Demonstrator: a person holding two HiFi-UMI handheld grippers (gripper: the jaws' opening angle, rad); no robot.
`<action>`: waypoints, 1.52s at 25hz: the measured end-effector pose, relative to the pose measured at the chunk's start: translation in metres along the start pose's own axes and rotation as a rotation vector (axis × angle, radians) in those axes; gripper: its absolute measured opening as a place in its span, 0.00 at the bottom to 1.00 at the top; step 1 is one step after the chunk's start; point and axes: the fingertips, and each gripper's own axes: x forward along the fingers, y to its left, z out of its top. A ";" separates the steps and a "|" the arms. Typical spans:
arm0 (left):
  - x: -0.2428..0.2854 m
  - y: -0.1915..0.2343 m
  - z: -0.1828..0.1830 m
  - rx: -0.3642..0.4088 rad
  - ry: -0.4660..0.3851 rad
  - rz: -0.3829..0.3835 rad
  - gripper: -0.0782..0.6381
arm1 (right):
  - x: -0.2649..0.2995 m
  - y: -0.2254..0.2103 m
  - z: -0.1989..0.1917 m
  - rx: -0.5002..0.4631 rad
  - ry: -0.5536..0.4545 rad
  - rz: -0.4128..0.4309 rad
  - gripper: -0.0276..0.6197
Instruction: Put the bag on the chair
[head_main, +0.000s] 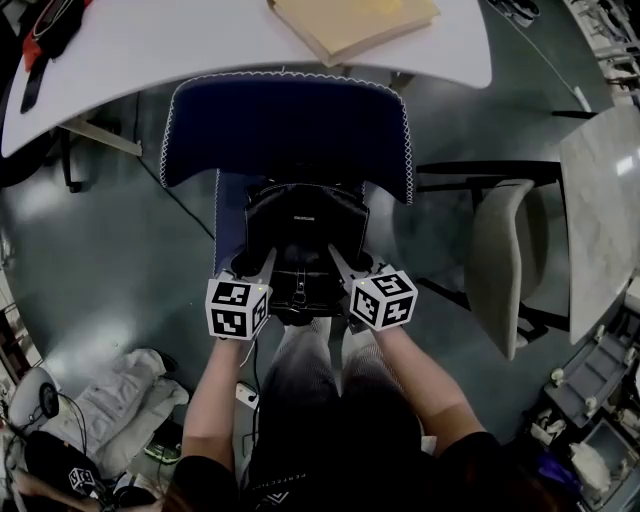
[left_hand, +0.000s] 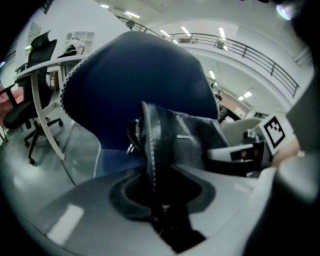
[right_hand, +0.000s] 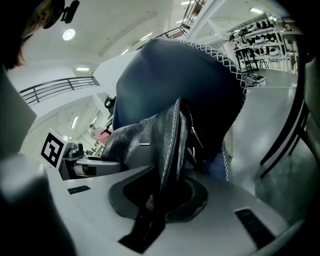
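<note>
The left gripper (head_main: 266, 262) is clenched on the stitched left edge of the black bag (head_main: 300, 225); the right gripper (head_main: 340, 264) grasps its opposite edge; the bag stands upright between them, just ahead of both, over the seat of the blue chair (head_main: 290, 125); the backrest rises beyond the jaws; a white table (head_main: 200, 45) lies farther ahead.

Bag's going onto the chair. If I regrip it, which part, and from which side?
Take the bag by its stitched side seams, one each side, from the open front of the chair. It stands roughly upright with broad faces. Only the seams look thin enough for the jaws, and the chair's back blocks the far side.
</note>
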 end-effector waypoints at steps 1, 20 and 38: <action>0.002 0.002 -0.001 -0.006 -0.001 0.000 0.27 | 0.001 0.000 0.000 0.009 0.001 0.004 0.12; 0.013 0.019 -0.014 -0.060 0.019 0.046 0.42 | 0.008 -0.003 -0.011 0.009 0.092 -0.004 0.30; -0.019 0.021 -0.014 -0.078 -0.027 0.114 0.55 | -0.019 -0.008 -0.003 -0.092 0.111 -0.088 0.50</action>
